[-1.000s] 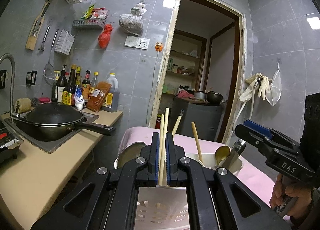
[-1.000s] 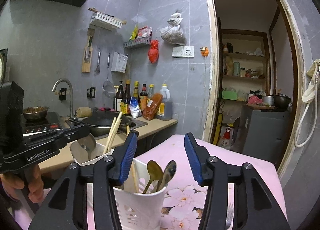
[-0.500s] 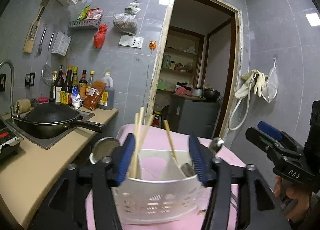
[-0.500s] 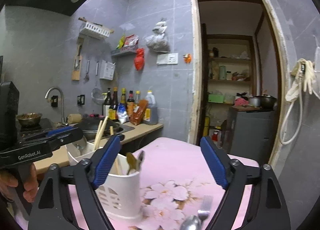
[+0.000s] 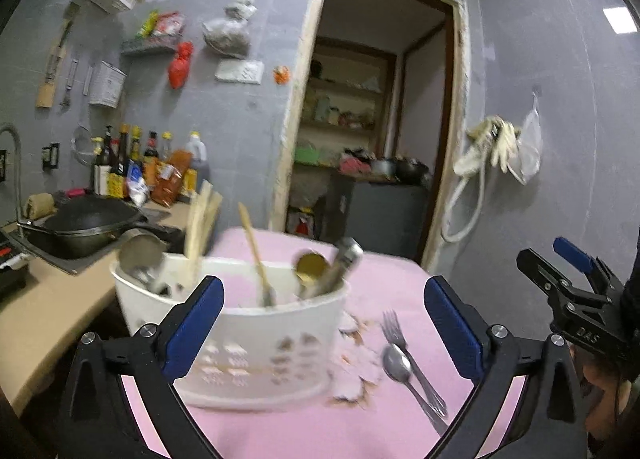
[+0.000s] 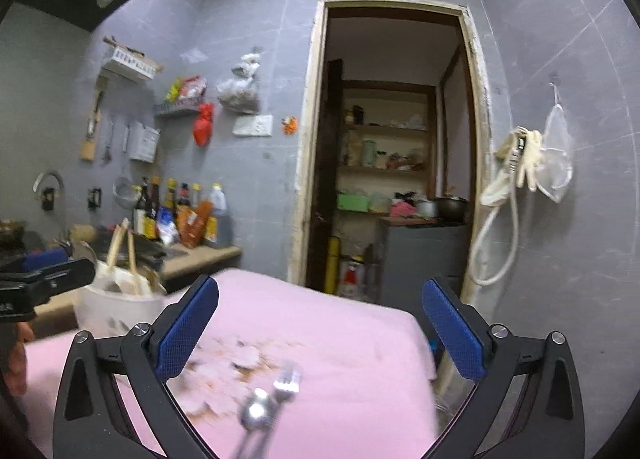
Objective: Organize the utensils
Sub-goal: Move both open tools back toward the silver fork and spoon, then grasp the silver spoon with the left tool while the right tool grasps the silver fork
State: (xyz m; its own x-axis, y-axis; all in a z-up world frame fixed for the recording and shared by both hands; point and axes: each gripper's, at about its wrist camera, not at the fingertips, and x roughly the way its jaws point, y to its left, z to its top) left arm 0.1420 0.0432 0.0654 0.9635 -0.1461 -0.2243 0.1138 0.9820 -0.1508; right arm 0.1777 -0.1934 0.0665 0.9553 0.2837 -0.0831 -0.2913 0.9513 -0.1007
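Your left tongs point(image 5: 322, 325) are released, their jaws having just been opening wide; the white utensil caddy point(image 5: 240, 343) stands between them on the pink worktop point(image 5: 392, 275), untouched by either blue pad. In the caddy you have wooden chopsticks point(image 5: 200, 227) at its left, one more chopstick point(image 5: 256, 255) in the middle, and spoons point(image 5: 320, 271) at its right. Just right of the caddy a fork point(image 5: 394, 333) and a spoon point(image 5: 398, 359) lie side by side on the cloth. Your right tongs point(image 6: 320, 333) have also just been opening and grasp nothing; the same fork point(image 6: 286, 381) and spoon point(image 6: 256, 413), blurred, lie near and between their jaws.
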